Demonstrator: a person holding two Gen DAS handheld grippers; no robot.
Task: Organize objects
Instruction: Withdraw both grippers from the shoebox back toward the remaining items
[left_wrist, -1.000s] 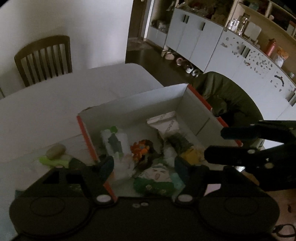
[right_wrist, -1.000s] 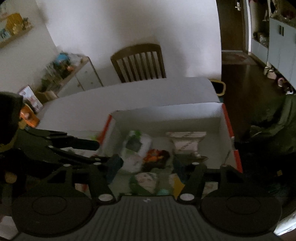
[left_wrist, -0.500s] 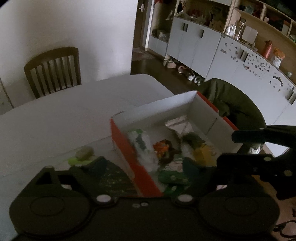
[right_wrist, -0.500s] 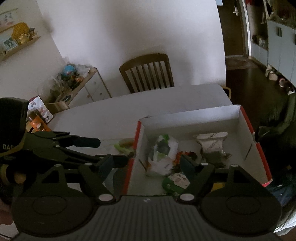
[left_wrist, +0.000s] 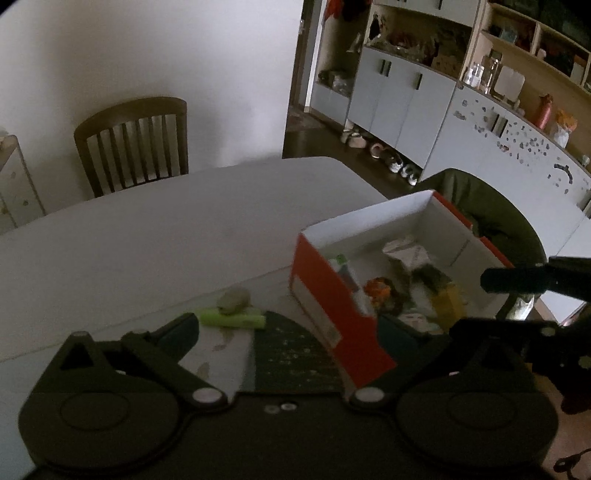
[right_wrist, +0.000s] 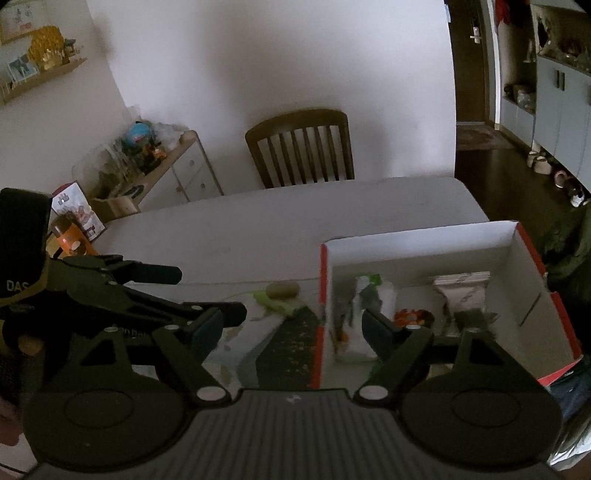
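On the counter (left_wrist: 147, 240), beside the box (left_wrist: 332, 314), loose items are left.
Both the left gripper (left_wrist: 291, 328) and right gripper (right_wrist: 291, 325), jaws just opened, are held empty; the box wall could be clipped reaching the green tube (left_wrist: 232, 318).

A big white table (left_wrist: 155, 240) holds everything. On its right side sits an open box (left_wrist: 325, 291) with orange sides and white inside walls. Just left of the box, near the front, lies a dark green cloth (left_wrist: 291, 354) with tiny dots. Next to it is a light cloth (left_wrist: 218, 350). A bright green stick (left_wrist: 232, 319) lies a bit farther back, with a small brown lump (left_wrist: 233, 300) touching it. The far half of the table is bare.
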